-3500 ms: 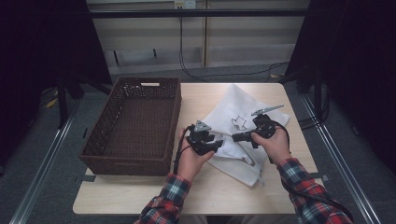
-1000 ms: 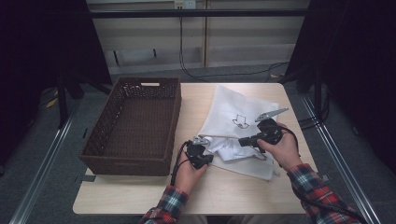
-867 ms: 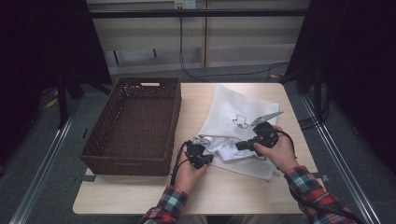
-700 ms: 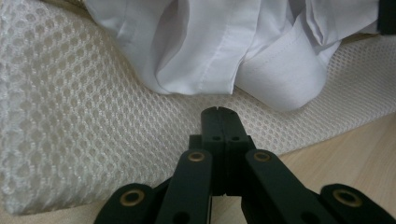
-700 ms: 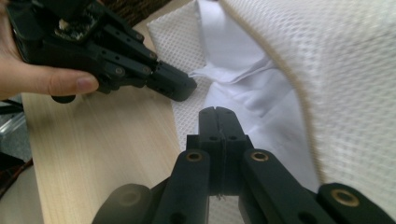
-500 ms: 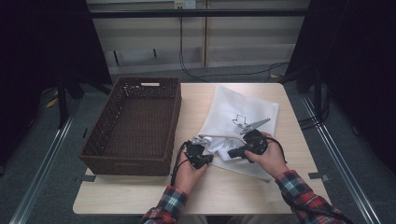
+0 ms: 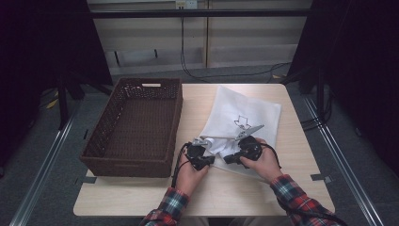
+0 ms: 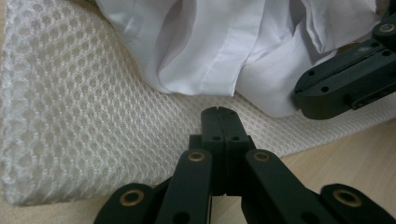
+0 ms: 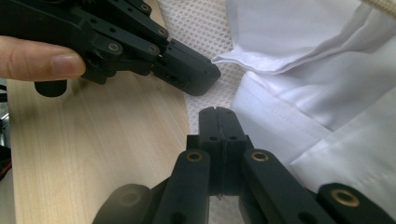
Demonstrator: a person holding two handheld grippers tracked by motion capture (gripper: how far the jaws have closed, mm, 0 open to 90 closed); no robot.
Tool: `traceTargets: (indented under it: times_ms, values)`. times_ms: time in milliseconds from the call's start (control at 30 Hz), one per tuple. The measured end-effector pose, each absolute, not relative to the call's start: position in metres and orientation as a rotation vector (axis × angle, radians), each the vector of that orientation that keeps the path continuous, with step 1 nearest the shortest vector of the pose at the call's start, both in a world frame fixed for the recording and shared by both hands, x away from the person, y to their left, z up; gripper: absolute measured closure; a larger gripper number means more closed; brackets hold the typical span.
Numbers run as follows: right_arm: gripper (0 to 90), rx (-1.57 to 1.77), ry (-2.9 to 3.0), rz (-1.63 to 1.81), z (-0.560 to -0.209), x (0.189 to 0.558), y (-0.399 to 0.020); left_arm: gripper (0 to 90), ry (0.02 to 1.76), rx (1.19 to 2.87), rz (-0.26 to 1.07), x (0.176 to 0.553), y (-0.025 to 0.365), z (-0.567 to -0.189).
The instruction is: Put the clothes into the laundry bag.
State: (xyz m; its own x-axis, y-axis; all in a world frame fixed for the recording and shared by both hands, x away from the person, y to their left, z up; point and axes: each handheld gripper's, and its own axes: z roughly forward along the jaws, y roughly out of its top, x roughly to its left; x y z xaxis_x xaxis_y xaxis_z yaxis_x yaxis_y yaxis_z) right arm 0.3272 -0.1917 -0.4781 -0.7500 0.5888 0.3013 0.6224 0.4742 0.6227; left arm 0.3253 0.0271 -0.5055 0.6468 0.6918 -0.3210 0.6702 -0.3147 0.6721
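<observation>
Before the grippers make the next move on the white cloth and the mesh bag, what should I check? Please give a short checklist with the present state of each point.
1. Left gripper shut, nothing between the jaws: ok.
2. Right gripper shut, nothing between the jaws: ok.
3. Both tips at the mesh bag, near the cloth: ok.
4. The two grippers apart, not touching: ok, but close.
5. Cloth inside the bag: not ok; folds lie on the mesh at the near edge.
6. Basket ready and free of things: ok, as far as the high view shows.
7. Where the bag's opening is: cannot tell.
</observation>
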Motion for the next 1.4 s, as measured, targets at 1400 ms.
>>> traceTargets:
  times_ms: [1400]
  values:
    - [90.0,-1.139,-2.729,-1.144,-0.48,0.319,-0.191,90.0,1.069,2.018,0.01,0.327,0.026,-0.507]
